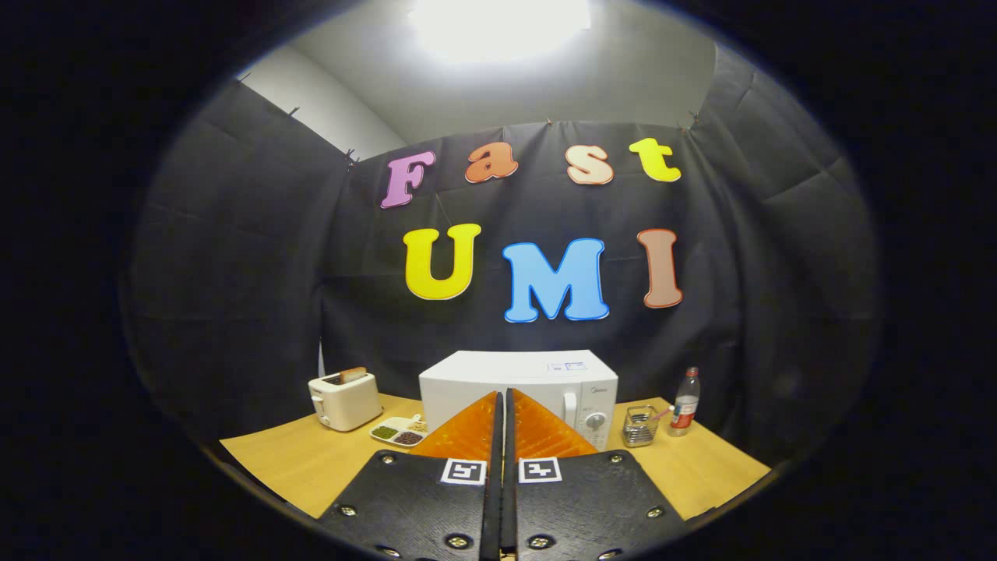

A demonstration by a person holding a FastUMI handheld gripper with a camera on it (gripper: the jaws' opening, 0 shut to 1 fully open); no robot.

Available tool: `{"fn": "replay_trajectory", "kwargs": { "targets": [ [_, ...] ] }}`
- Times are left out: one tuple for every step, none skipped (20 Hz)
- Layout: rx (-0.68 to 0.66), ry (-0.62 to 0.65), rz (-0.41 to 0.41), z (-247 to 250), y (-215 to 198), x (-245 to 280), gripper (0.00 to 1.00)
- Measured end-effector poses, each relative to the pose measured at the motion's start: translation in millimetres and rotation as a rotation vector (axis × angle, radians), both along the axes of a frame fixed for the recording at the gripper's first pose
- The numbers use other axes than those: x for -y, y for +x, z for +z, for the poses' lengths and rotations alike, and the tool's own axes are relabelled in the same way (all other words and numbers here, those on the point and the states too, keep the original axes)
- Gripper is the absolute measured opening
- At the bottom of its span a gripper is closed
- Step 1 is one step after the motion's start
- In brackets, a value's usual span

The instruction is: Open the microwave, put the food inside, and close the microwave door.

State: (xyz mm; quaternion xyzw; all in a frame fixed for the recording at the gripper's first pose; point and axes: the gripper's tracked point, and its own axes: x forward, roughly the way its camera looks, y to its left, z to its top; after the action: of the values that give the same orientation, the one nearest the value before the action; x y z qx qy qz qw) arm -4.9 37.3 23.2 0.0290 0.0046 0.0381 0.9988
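Observation:
A white microwave stands at the back of the wooden table, door closed, with a handle and dials on its right side. A white divided plate of food lies on the table left of the microwave, in front of the toaster. My gripper is held well back from the table, fingers together with nothing between them, tips pointing at the microwave's front. The fingers hide the middle of the microwave door.
A white toaster with a slice of bread in it stands at the back left. A small wire basket and a plastic bottle with a red label stand right of the microwave.

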Motion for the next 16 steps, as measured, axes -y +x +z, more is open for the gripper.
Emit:
{"fn": "replay_trajectory", "kwargs": {
  "targets": [
    [0.019, -0.001, -0.018, 5, 0, -1, 0.01],
    [0.020, -0.008, -0.016, 7, 0, -5, 0.01],
    [0.014, -0.005, -0.009, 4, -3, -10, 0.01],
    [0.013, 0.006, -0.019, 6, -4, -8, 0.06],
    [0.015, 0.010, -0.044, 8, -7, -4, 0.34],
    [0.016, 0.002, -0.064, 10, -8, -1, 0.62],
    [0.019, -0.009, -0.080, 12, -10, 1, 0.91],
    [0.028, -0.022, -0.090, 14, -11, 2, 0.97],
    [0.033, -0.034, -0.099, 14, -12, 4, 0.99],
    [0.030, -0.037, -0.105, 11, -12, 6, 0.99],
    [0.025, -0.032, -0.104, 10, -11, 6, 0.99],
    [0.021, -0.023, -0.097, 10, -11, 5, 0.99],
    [0.016, -0.013, -0.089, 9, -9, 4, 0.99],
    [0.010, -0.006, -0.089, 7, -8, 5, 0.99],
    [0.006, -0.004, -0.092, 6, -7, 6, 0.99],
    [0.002, -0.010, -0.096, 4, -6, 6, 0.99]
  ]
}}
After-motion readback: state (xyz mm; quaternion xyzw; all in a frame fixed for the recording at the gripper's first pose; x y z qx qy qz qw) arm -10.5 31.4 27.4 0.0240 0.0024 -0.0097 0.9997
